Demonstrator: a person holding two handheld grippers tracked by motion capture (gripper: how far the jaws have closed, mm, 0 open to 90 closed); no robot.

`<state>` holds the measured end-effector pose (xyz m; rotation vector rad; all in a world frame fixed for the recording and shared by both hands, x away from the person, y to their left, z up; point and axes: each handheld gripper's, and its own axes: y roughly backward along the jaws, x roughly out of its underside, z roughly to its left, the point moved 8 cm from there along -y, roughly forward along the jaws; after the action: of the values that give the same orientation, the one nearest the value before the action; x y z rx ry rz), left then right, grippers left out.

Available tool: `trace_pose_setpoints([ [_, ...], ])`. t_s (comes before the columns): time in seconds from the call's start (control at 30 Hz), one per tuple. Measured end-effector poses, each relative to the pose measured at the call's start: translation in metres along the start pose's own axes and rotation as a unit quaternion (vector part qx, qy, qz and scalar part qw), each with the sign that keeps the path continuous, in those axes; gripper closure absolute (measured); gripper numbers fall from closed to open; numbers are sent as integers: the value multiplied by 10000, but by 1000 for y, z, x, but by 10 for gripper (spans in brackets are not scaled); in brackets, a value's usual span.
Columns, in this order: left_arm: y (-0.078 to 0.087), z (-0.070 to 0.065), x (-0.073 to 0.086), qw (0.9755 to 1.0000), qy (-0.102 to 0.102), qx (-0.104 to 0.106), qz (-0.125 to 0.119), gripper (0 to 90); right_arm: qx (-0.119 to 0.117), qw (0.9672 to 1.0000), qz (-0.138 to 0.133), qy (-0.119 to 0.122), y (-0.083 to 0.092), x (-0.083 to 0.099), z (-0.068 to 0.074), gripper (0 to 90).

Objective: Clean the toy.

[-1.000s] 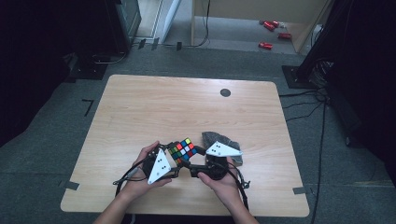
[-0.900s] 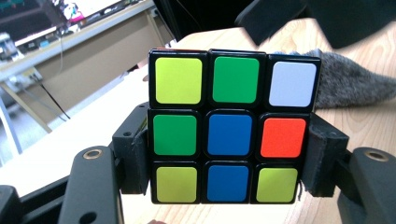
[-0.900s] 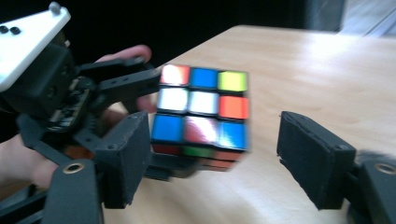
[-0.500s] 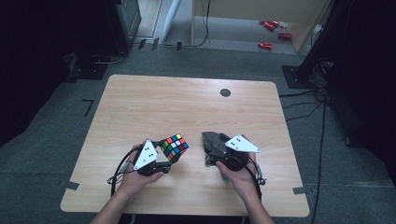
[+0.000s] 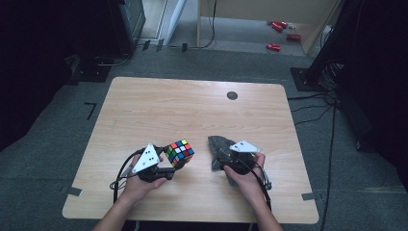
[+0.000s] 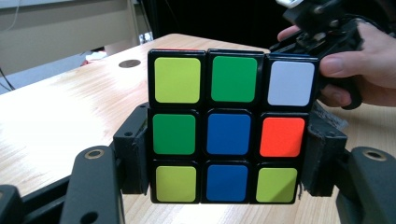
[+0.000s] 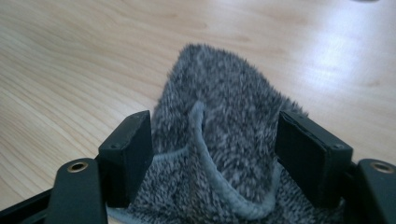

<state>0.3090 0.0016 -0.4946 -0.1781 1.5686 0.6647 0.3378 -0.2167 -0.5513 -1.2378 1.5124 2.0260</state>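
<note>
A scrambled Rubik's cube [image 5: 180,152] is held just above the wooden table [image 5: 192,110] near its front left, and my left gripper [image 5: 174,163] is shut on it. In the left gripper view the two black jaws press on the sides of the cube [image 6: 227,126], whose facing side shows green, blue, white and orange squares. A grey fuzzy cloth [image 5: 219,144] lies bunched at the front right. My right gripper [image 5: 222,156] is shut on it; its jaws have just been closing a little, with a raised fold of the cloth [image 7: 219,154] pinched between the pads.
A small dark round mark [image 5: 232,95] sits on the table toward its far edge. The hand holding the right gripper [image 6: 355,70] appears close behind the cube in the left gripper view. Red items [image 5: 274,46] lie on the floor beyond the table.
The two hands have drawn apart. The right gripper has carried the cloth to the right and lower, away from the cube. The left gripper with the cube has shifted slightly left.
</note>
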Motion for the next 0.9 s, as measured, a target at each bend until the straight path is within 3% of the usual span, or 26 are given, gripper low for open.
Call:
trace_pose_setpoints([
  [0.17,-1,-1,0,10000,-39,-26,10,346,45,9998,186,-89,-7,10,-3,306],
  [0.2,-1,-1,1,10000,-40,-43,26,346,155,9997,152,-104,-7,11,-5,369],
  [0.27,-2,-1,1,10000,15,-42,32,346,188,9996,160,-148,-8,11,-6,408],
  [0.3,-2,-1,1,10000,44,-30,27,345,263,9993,191,-171,-8,13,-8,481],
  [0.53,-3,-2,2,9999,-3,-107,57,343,333,9993,141,-36,-7,13,-9,639],
  [0.7,-5,-2,5,9998,-49,-120,118,344,-124,9996,-202,-150,5,1,1,694],
  [0.77,-6,-2,6,9998,-42,-124,143,345,-318,9980,-537,-106,16,-12,12,694],
  [0.83,-7,-3,7,9996,-90,-163,210,345,-366,9974,-612,-80,20,-17,16,694],
  [0.9,-8,-4,9,9992,-199,-198,280,345,-559,9951,-814,-9,29,-26,28,694],
])
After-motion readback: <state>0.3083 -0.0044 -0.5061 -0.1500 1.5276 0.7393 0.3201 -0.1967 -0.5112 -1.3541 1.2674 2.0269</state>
